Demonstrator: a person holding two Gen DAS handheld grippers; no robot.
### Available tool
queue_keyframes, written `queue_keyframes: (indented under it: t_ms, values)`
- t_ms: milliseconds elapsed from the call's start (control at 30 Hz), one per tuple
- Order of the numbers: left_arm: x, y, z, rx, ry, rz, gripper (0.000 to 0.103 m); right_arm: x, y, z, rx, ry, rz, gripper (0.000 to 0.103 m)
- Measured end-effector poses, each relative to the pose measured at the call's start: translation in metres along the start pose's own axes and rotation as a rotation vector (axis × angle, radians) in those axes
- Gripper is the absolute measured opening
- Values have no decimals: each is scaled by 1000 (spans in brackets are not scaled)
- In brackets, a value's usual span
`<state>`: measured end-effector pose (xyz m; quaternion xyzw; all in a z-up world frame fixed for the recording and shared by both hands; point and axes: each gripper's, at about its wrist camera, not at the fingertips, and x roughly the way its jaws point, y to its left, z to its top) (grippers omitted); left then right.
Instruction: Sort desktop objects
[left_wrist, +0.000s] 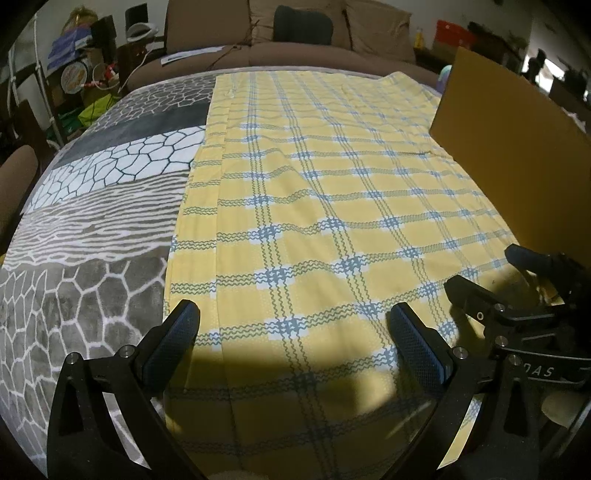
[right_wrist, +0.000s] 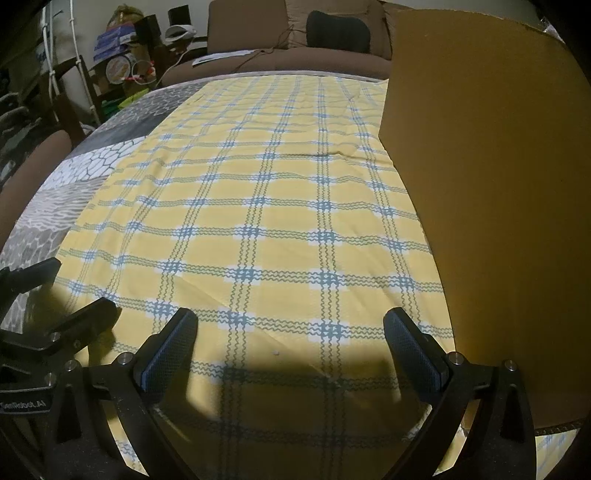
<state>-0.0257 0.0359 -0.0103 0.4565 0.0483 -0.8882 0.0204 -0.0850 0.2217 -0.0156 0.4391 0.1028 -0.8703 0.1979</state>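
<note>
A yellow cloth with blue plaid lines (left_wrist: 314, 192) (right_wrist: 258, 206) covers most of the table; no loose desktop object shows on it. My left gripper (left_wrist: 293, 328) hovers over the cloth's near edge, open, with nothing between its blue pads. My right gripper (right_wrist: 290, 332) is open too and holds nothing. Each gripper shows in the other's view: the right gripper (left_wrist: 495, 280) at the left wrist view's right edge, the left gripper (right_wrist: 70, 291) at the right wrist view's left edge. A tall brown cardboard panel (left_wrist: 517, 147) (right_wrist: 491, 184) stands at the right.
A grey and white patterned blanket (left_wrist: 92, 229) (right_wrist: 55, 195) lies left of the cloth. A brown sofa (left_wrist: 295, 40) (right_wrist: 295, 48) with a dark cushion (left_wrist: 303, 24) stands behind the table. Cluttered shelves and boxes (left_wrist: 81, 66) fill the far left corner.
</note>
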Motion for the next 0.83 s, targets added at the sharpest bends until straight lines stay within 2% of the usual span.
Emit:
queue_keyframes:
  t_ms: [133,833]
  values:
    - [1,-3,-1,24,7,15,103,0,1,0,0,0,0,103]
    - [1,-3,-2,25,6,16,103,0,1,0,-2,1,-4,103]
